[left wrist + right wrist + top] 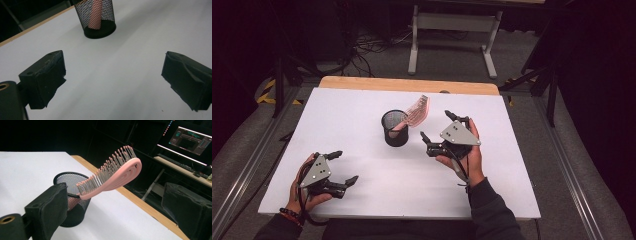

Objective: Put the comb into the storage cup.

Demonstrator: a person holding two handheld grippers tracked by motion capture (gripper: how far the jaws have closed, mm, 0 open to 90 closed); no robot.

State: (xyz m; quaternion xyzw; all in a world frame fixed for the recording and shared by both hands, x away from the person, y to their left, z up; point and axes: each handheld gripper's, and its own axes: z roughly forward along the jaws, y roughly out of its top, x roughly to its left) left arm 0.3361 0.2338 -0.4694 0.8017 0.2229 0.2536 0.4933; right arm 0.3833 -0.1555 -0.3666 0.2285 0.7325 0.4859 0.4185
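Pink plastic, the brush (pixel 417 111) stood handle-down in a black mesh cup (pixel 394 128) near the middle of the white bench (pixel 362 170), a little toward the far edge. Its long axis leaned up and to the right, so the head stuck out past the cup's rim on the far-right side. In the right gripper view the bristles (pixel 110 168) pointed up and away from the bench.

The handle (pixel 95 15) showed through the mesh in the left gripper view, where the frame cut off the cup's rim and the brush head.

The right gripper (pixel 439 126) hovered just right of the cup, its fingers released and spread wide, close to the brush head but apart from it. The left gripper (pixel 343 167) sat at the near left, well apart from the cup, fingers also spread with nothing between them.

Bare bench lay open on every side of the cup, widest to the left and near. A wooden strip (pixel 407 85) ran along the far edge, close behind the brush head. Beyond it the room was dark, with a lit monitor (pixel 191 141) in the right gripper view.
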